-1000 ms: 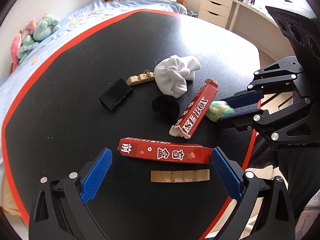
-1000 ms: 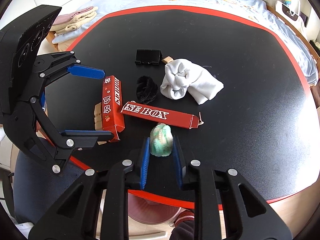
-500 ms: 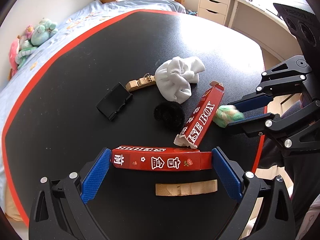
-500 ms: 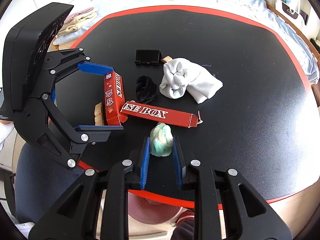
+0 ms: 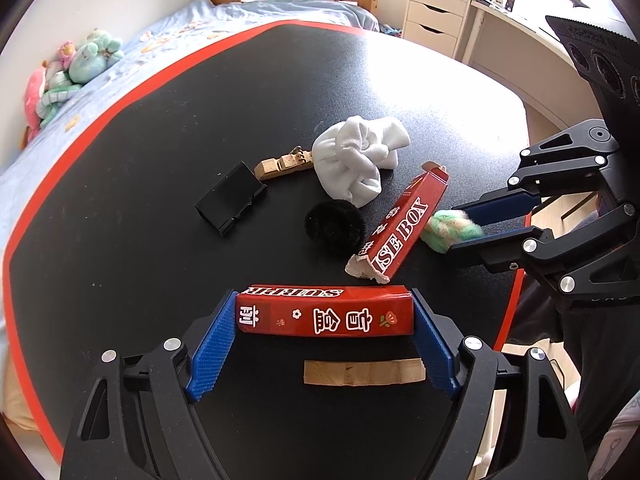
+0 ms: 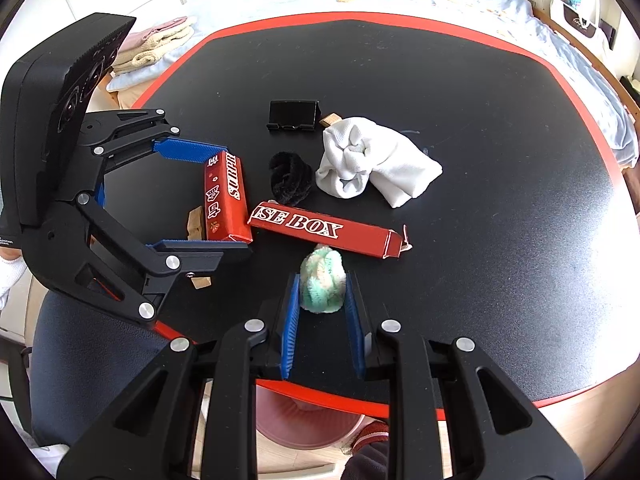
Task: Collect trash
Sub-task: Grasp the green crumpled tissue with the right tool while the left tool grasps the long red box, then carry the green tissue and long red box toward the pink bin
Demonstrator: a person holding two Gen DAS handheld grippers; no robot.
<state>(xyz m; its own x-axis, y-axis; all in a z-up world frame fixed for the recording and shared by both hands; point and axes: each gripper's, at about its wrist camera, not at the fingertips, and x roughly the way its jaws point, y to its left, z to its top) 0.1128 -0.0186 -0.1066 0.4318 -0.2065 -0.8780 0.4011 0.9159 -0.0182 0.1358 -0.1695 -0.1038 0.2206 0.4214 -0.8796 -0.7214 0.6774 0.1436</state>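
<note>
My left gripper (image 5: 323, 320) is closed on the ends of a red box (image 5: 325, 315) printed with white characters; the same box shows in the right wrist view (image 6: 224, 200). My right gripper (image 6: 322, 294) is shut on a green and white fluffy ball (image 6: 323, 280), also seen in the left wrist view (image 5: 450, 227). A second red box marked "SE BOX" (image 5: 400, 229) lies between them, also in the right wrist view (image 6: 326, 234).
On the black table (image 5: 160, 120) lie a white cloth (image 5: 356, 162), a black fuzzy ball (image 5: 334, 227), a black stand (image 5: 231, 199), a wooden clip (image 5: 282, 165) and a wooden strip (image 5: 362, 372). A pink bin (image 6: 308, 426) stands below the table's near edge.
My left gripper moved forward and closed its pads onto the ends of the red box. The right gripper kept holding the fluffy ball in place.
</note>
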